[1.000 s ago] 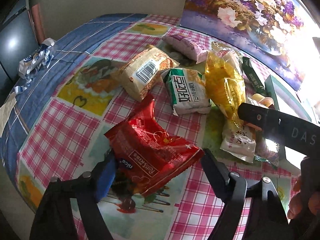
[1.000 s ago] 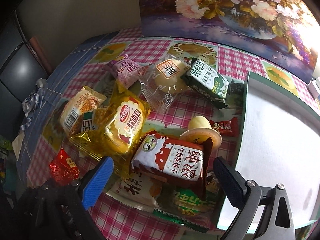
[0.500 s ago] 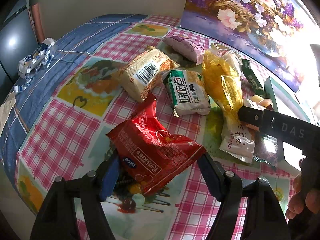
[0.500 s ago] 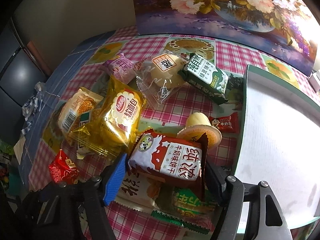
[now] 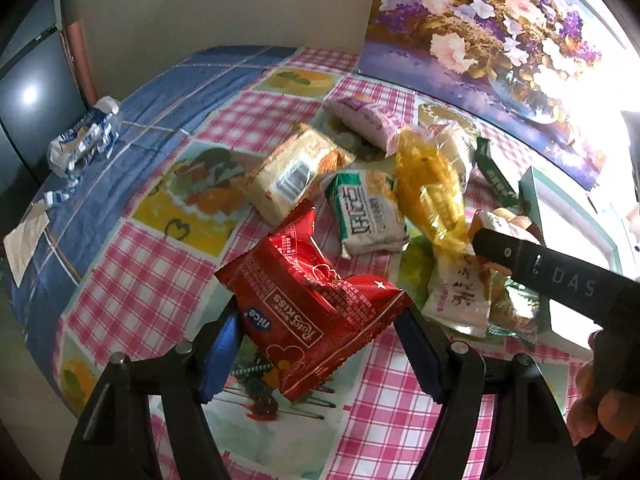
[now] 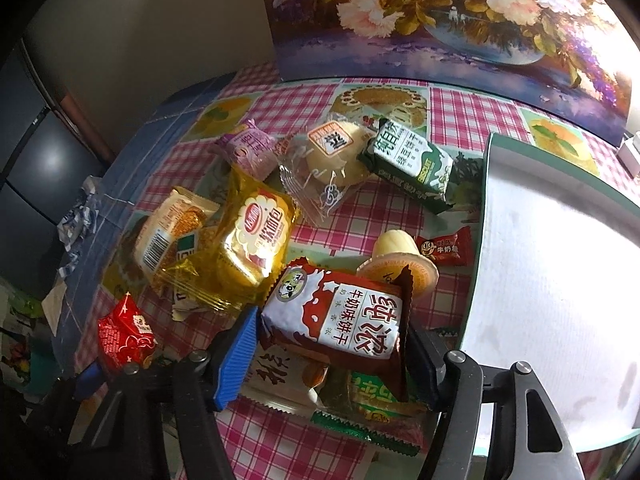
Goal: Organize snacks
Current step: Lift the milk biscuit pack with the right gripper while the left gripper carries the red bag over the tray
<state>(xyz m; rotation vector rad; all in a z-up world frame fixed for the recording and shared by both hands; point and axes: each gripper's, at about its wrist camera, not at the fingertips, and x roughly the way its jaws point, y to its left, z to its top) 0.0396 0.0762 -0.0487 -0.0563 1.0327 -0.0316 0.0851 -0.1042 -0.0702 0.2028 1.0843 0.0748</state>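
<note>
Your left gripper [image 5: 320,332] is clamped on the red snack packet [image 5: 316,304]: both pads press its sides and it sits tilted above the checked tablecloth [image 5: 152,280], near the table's front edge. Your right gripper [image 6: 332,360] is closing on the brown-and-white milk biscuit packet [image 6: 340,316], with the blue pad against its left end and the dark pad against its right end. That packet rests on top of other wrappers, just beside the left rim of the white tray [image 6: 540,280], which fills the table's right side.

Across the middle of the table lies the rest of the pile: a yellow bread bag [image 6: 256,240], a beige packet with a barcode [image 5: 292,176], a green-and-white packet [image 5: 366,212], a purple-pink packet [image 6: 250,148], a clear-wrapped bun [image 6: 332,160] and a dark green biscuit packet [image 6: 412,164]. A jelly cup [image 6: 400,256] and a small red candy [image 6: 444,246] sit close to the tray's left rim. A flower painting [image 6: 440,12] stands along the table's far edge. In the left view your right hand [image 5: 600,400] shows at the lower right
</note>
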